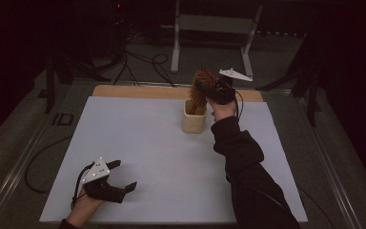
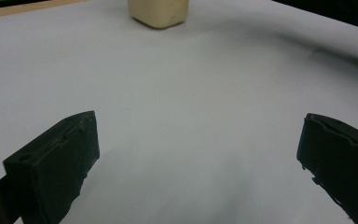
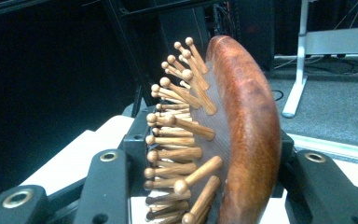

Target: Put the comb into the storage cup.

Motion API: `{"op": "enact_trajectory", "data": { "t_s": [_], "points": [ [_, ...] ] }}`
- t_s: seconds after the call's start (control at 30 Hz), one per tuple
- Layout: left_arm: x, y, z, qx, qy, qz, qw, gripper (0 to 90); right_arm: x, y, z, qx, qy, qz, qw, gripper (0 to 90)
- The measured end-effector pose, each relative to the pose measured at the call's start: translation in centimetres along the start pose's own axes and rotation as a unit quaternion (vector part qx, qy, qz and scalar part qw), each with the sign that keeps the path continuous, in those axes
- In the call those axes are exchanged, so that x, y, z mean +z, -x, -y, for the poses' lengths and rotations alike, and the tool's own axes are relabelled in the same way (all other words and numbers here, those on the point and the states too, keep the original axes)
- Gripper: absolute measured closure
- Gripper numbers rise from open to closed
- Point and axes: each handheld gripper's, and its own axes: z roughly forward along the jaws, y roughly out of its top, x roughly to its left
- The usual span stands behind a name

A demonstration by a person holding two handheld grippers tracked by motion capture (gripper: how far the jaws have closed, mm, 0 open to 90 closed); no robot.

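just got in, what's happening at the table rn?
A person is working with a gripper in each hand. The right gripper is shut on a wooden hairbrush, clamping its head, and holds it over the cream cup at the far side of the white mat, with the brush's lower end at or inside the cup's mouth. The left gripper rests open on the mat near the front edge, holding nothing.

Dim room, lit table at centre

A pale table top (image 1: 138,138) with a wooden strip (image 1: 138,91) along its far edge fills mid-frame; behind it, grey floor (image 1: 276,62), black cables (image 1: 143,64) at upper centre-left, a white metal frame (image 1: 212,28) at the top, darkness at both sides.
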Motion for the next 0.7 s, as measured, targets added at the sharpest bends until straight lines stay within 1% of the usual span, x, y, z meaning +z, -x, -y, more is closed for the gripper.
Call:
{"op": "enact_trajectory", "data": {
  "t_s": [0.17, 0.5, 0.7],
  "points": [
    [0.0, 0.0, 0.0, 0.000, 0.000, 0.000, 1.0000, 0.0, 0.1, 0.1, 0.4, 0.002, -0.004, -0.002, 1.0000, 50.8],
    [-0.1, -0.1, 0.0, -0.001, 0.001, 0.001, 1.0000, 0.0, 0.4, 0.7, 1.5, 0.018, -0.009, -0.010, 0.9998, 50.6],
    [-0.1, -0.1, 0.0, 0.000, 0.000, 0.001, 1.0000, 0.0, 0.3, 1.1, 1.6, 0.025, -0.009, -0.013, 0.9995, 49.9]
  ]
}}
